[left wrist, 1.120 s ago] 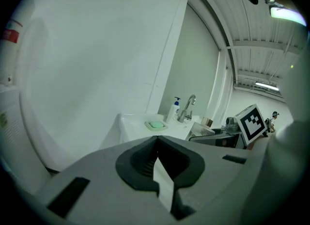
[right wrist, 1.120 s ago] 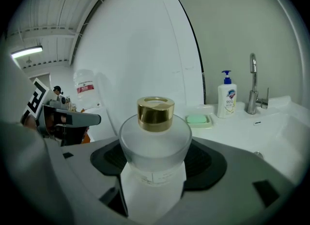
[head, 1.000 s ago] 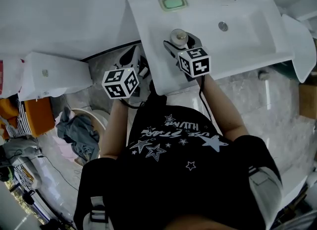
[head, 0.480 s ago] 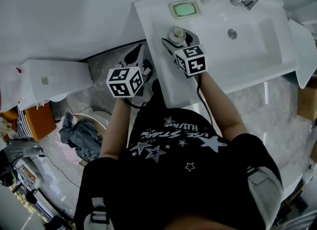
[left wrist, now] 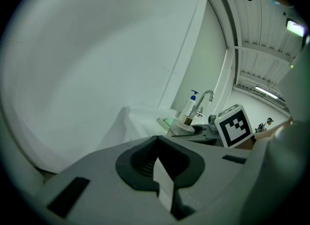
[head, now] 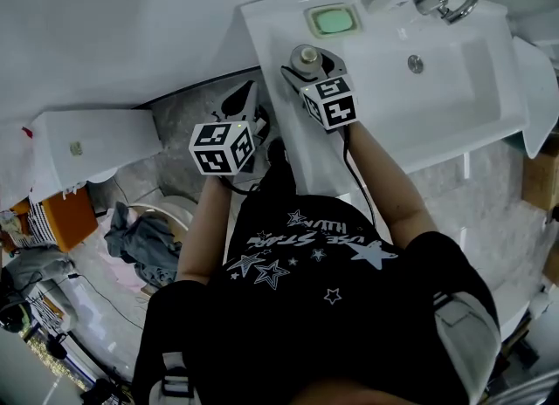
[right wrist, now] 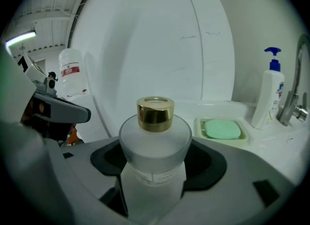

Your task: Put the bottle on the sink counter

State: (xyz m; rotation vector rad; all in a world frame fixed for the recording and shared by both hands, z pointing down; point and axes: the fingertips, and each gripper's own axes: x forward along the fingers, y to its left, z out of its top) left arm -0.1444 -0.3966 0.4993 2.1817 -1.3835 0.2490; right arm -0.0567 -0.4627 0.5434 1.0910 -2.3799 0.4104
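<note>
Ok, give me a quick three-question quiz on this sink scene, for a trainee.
1. True or false: the left gripper holds the bottle.
2. What lies in the soap dish? A: a green soap. B: a toothbrush. C: nothing.
3. Fill in: the bottle's cap is ___ coloured.

Key: 1 false, the right gripper is shut on it and the left gripper is shut and empty; 2 A; 3 gold.
</note>
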